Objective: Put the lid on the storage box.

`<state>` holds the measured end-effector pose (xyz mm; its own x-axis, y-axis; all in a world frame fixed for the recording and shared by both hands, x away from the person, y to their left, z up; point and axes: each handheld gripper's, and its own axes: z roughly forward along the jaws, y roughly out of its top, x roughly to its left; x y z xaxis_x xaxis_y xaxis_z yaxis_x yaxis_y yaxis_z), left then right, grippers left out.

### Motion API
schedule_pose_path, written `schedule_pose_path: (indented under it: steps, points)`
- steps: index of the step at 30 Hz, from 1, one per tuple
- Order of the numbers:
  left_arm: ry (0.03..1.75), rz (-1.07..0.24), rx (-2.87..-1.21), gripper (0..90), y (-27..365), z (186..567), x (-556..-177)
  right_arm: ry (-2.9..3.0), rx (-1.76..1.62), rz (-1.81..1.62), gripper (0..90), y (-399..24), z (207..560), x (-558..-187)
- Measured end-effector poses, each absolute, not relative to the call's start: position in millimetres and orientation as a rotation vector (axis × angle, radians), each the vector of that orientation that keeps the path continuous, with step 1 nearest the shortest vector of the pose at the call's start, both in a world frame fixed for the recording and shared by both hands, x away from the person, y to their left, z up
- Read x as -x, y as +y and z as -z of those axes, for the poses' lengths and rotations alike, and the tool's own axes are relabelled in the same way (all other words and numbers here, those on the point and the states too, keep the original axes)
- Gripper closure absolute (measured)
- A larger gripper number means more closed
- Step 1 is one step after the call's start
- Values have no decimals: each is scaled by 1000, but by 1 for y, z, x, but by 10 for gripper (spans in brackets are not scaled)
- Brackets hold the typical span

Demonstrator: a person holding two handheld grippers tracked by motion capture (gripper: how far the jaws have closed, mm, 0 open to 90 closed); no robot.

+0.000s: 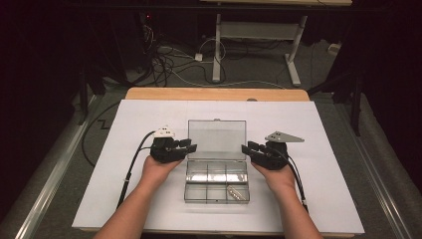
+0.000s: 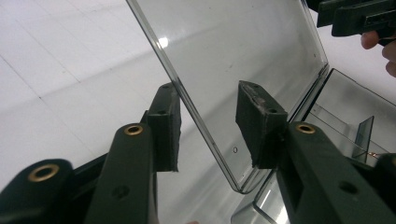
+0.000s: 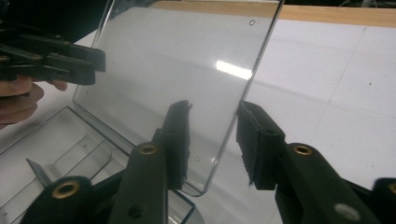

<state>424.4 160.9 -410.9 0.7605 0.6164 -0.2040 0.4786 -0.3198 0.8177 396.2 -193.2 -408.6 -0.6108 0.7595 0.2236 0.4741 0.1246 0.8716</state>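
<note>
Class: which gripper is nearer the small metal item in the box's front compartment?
Right. The right gripper is on the metal item's side of the box; the left gripper is across it.

The upright clear lid (image 1: 217,139) blocks passage between both claws, while bare white tabletop (image 1: 149,209) lies open around the box (image 1: 217,187)

Clear compartment box (image 1: 217,180), lid (image 1: 217,139) raised; left gripper (image 1: 191,146), right gripper (image 1: 247,148) flanking lid

A lab: dark curtained room, floor cables (image 1: 164,62), adjustable desk frame (image 1: 256,37), white-covered table (image 1: 149,114).
</note>
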Motion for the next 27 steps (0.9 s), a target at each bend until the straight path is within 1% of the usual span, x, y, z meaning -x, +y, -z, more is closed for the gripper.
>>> schedule_pose_path:
  steps: [9, 13, 22, 27]
  points:
    - [802, -216, -1982, 660, 163, 405, -416, 2154, -1115, -1522, 847, -184, 403, -383]
    - [796, -215, -1971, 690, 165, 404, -414, 2162, -1092, -1513, 900, -182, 404, -380]
    - [783, -224, -1948, 750, 167, 400, -405, 2164, -1066, -1484, 900, -179, 407, -375]
    - [771, -245, -1955, 751, 166, 397, -400, 2158, -1068, -1471, 900, -180, 408, -371]
